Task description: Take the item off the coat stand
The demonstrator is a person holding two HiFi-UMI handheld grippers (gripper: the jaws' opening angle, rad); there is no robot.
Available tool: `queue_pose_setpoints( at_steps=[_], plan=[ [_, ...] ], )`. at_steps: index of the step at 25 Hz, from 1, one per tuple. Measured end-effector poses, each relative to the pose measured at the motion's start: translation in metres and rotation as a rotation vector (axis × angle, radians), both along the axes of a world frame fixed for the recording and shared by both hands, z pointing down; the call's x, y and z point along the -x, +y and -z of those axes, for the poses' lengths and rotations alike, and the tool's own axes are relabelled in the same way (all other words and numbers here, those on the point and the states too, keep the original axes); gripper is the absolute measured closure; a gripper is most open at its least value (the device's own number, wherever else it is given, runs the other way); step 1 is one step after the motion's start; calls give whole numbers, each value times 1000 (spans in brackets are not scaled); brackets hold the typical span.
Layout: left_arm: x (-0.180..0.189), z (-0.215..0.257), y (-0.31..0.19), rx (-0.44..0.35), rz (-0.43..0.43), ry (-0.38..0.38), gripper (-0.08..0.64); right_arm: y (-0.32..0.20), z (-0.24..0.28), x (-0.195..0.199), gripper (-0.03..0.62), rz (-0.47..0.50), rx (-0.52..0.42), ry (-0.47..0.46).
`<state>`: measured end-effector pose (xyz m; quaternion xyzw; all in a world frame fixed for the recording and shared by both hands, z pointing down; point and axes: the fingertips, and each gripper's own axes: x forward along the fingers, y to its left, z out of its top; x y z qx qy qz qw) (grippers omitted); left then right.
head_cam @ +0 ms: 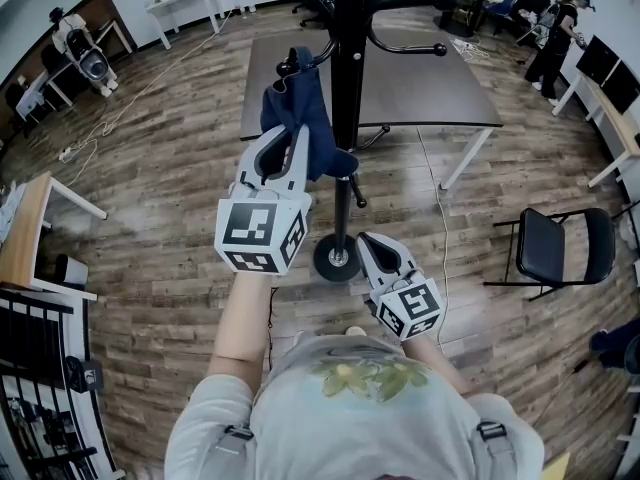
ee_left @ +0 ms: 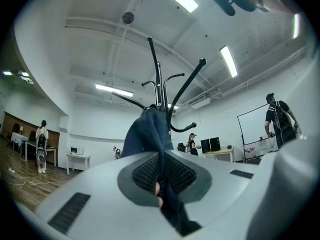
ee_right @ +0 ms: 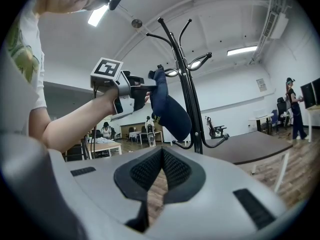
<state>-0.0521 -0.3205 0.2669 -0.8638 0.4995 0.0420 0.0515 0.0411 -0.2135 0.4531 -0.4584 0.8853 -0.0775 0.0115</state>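
Progress stands at the grasp. Nearest the person, the right gripper hangs low with its jaws together on nothing, taking no part. Higher up, the left gripper is clamped tight on the dark blue cloth item, apparently a cap, soft and folded between the pads. Its upper end seems still caught on a hook of the coat stand, so lifting it clear remains. Beyond stands a brown table.

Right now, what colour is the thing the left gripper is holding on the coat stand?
Dark blue; the cap shows best in the right gripper view.
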Motion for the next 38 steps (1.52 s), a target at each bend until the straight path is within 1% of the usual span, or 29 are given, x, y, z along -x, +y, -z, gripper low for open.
queue_pose_setpoints(
  at_steps=[12,24,38],
  plan=[
    [18,6,15,-16,6,25,525,7,-2,14,586,11,-1,-4],
    [29,-4,27,0,16,24,525,11,-4,25,586,38,11,-1],
    [37,-49,41,72,4,10,525,17,-6,40,586,58,22,14]
  ],
)
